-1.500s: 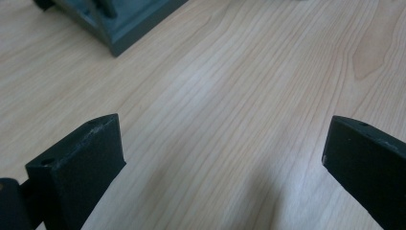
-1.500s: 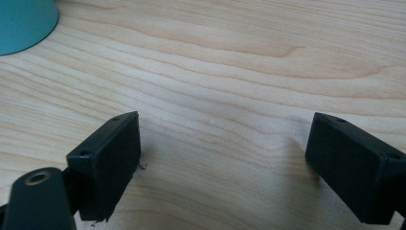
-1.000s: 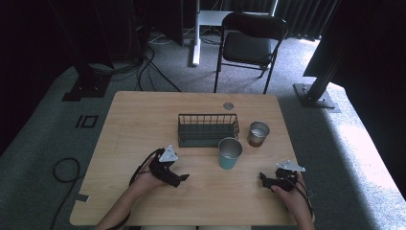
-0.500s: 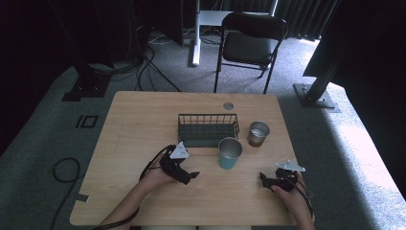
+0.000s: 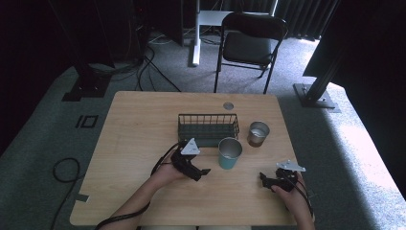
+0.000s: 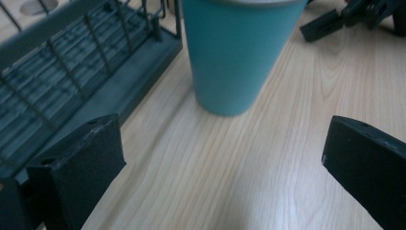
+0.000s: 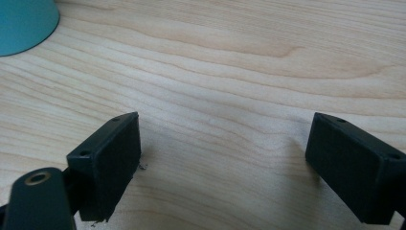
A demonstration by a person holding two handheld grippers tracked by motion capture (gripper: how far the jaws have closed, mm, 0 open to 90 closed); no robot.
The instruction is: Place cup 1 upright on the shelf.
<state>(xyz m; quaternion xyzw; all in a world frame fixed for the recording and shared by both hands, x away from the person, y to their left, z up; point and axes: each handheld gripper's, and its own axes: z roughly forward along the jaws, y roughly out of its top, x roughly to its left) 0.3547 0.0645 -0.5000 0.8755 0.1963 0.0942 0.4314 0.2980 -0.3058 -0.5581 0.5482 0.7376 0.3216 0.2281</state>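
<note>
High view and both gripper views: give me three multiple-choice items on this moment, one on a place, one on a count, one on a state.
1. Where does the teal cup stand?
A. inside the wire basket
B. on the table, just in front of the wire basket's right end
C. on the chair

2. How many cups are on the table?
A. one
B. two
C. four

3. How do the left gripper's jaws stand?
A. wide apart, holding nothing
B. shut on the teal cup
C. shut on the basket's rim

Answers:
1 B: the high view shows the cup on the wood beside the wire basket, outside it.
2 B: the teal cup and a metal cup to its right.
3 A: in the left gripper view, the left gripper has bare table between its jaws, the cup ahead of them.
</note>
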